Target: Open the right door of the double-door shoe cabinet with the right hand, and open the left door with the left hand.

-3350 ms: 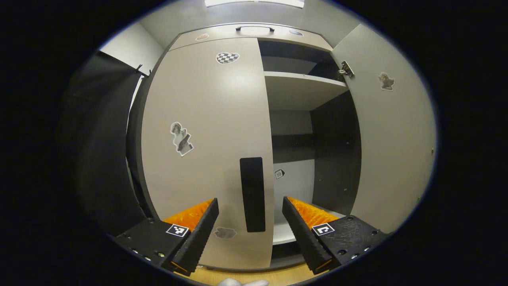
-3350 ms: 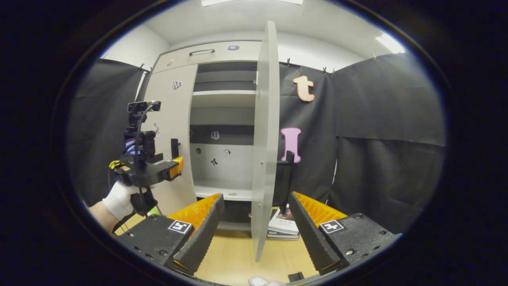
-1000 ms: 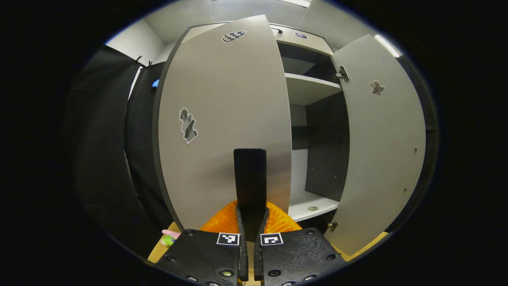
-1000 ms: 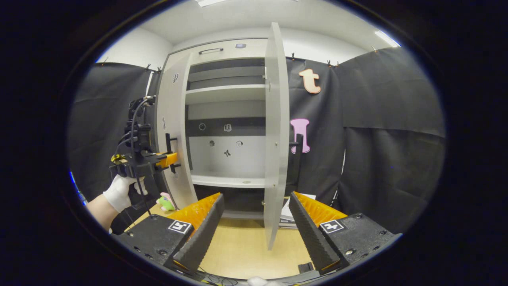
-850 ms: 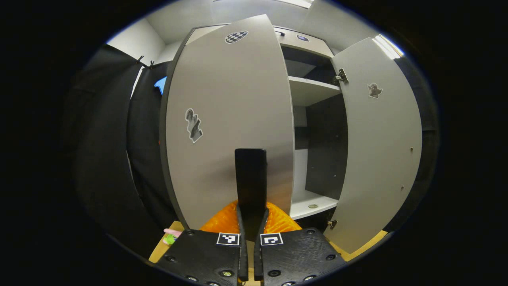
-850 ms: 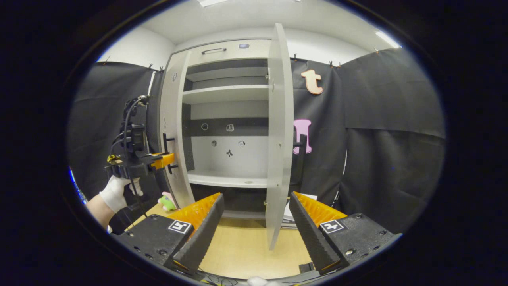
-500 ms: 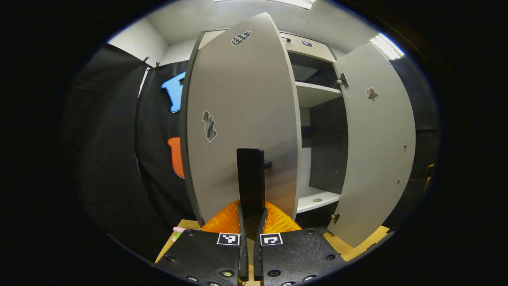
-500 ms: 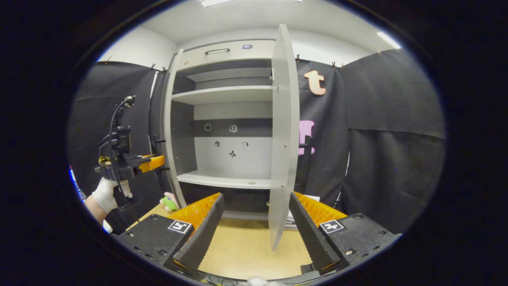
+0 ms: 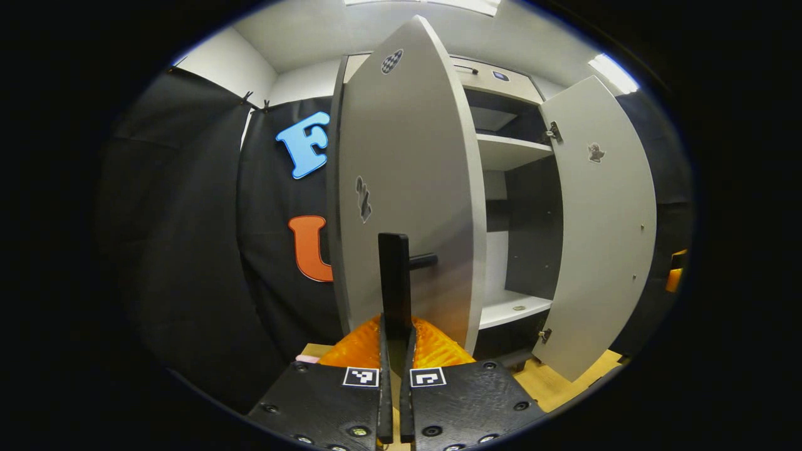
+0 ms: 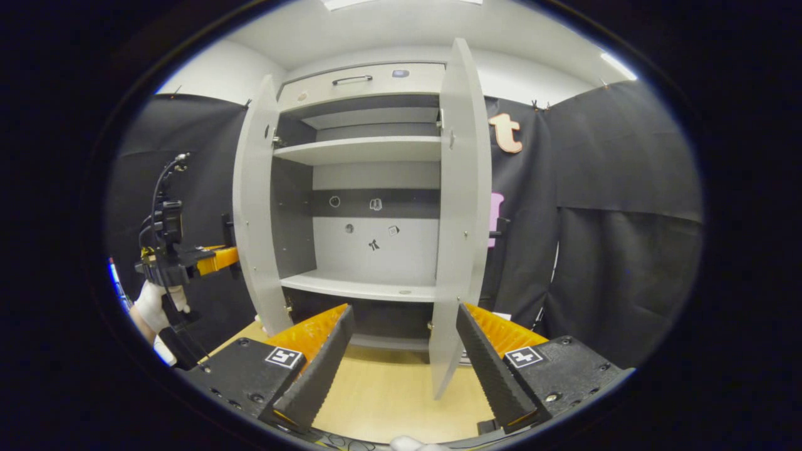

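Left gripper (image 9: 395, 351) clamped tight on the black bar handle (image 9: 394, 285) of the left door (image 9: 407, 188); both fingers press the bar's lower end, no gap between them. In the right gripper view the same gripper (image 10: 216, 258) sits far left, held by a white-gloved hand (image 10: 153, 304), its fingers at the handle on the door's outer face.

Delta vs 0.5 s ago: left door has swung further out. It now shows much narrower in the left gripper view, closer to edge-on, and more of the black booth cloth (image 9: 188, 250) is exposed to its left. In the right gripper view the left door (image 10: 254, 207) has gone from nearly edge-on to showing its inner face, and the gloved hand with its gripper has moved further left. Vs 3.4 s ago: the door was shut flat then and the left gripper was open, short of the handle.

Right gripper (image 10: 401, 357) wide open, holding nothing, hovering above the wooden floor (image 10: 388, 394). The right door (image 10: 460, 213) stands open just beyond it, its lower edge seen between the fingers, touching neither; roughly the same pose as 0.5 s ago.

Shoe cabinet (image 10: 369, 84) interior open to view: upper shelf (image 10: 363, 150), lower shelf (image 10: 363, 288), small stickers (image 10: 374, 204) on the back panel. Drawer front with handle (image 10: 352, 79) on top, shut.
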Demonstrator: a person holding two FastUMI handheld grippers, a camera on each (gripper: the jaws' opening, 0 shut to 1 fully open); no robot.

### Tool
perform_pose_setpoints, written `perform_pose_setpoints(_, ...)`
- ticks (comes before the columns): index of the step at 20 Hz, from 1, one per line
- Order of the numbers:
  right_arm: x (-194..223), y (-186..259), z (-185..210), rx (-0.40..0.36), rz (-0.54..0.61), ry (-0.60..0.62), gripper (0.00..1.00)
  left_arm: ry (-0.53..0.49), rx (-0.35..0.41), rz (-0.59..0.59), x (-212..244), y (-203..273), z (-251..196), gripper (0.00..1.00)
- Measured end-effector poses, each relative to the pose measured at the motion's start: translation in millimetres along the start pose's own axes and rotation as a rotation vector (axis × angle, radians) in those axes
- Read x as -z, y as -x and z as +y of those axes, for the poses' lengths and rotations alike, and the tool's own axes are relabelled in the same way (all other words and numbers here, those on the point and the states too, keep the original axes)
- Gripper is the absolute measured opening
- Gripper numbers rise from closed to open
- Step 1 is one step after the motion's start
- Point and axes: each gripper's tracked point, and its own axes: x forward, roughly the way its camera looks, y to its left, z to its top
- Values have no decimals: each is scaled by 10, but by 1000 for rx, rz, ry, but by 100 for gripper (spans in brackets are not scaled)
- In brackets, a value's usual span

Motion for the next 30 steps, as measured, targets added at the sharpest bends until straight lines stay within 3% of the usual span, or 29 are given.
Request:
perform_pose_setpoints(6,-12,-72,76,-15,-2,-1,100,-10,-29,-1,17,59,201,4)
perform_pose_setpoints(10,-41,-80,134,-26,-13,-1,100,-17,-88,5,43,98,463,0)
perform_pose_setpoints(11,-50,-79,142,-28,-14,0,100,-18,-105,8,49,118,534,8)
perform_pose_setpoints(12,-48,-71,150,-29,-16,-1,100,-18,-128,1,32,139,616,0)
perform_pose_setpoints(13,-50,-75,152,-30,-18,0,100,-22,-150,1,38,156,732,0)
perform_pose_setpoints(16,-39,-92,165,-34,-14,4,100,61,-110,3,89,147,883,0)
perform_pose_setpoints(20,-37,-115,207,-42,-15,7,100,52,-94,7,74,171,904,0)
perform_pose_setpoints(21,-45,-118,226,-45,-14,7,100,58,-94,8,91,157,895,8)
perform_pose_setpoints(22,-36,-122,239,-48,-14,7,100,62,-94,7,93,162,910,0)
perform_pose_setpoints(26,-47,-128,270,-51,-19,11,100,48,-90,14,102,177,915,0)
perform_pose_setpoints(27,-47,-130,281,-53,-17,8,100,50,-89,16,102,171,915,8)
perform_pose_setpoints(30,-42,-130,307,-58,-17,10,100,60,-81,26,117,156,917,0)
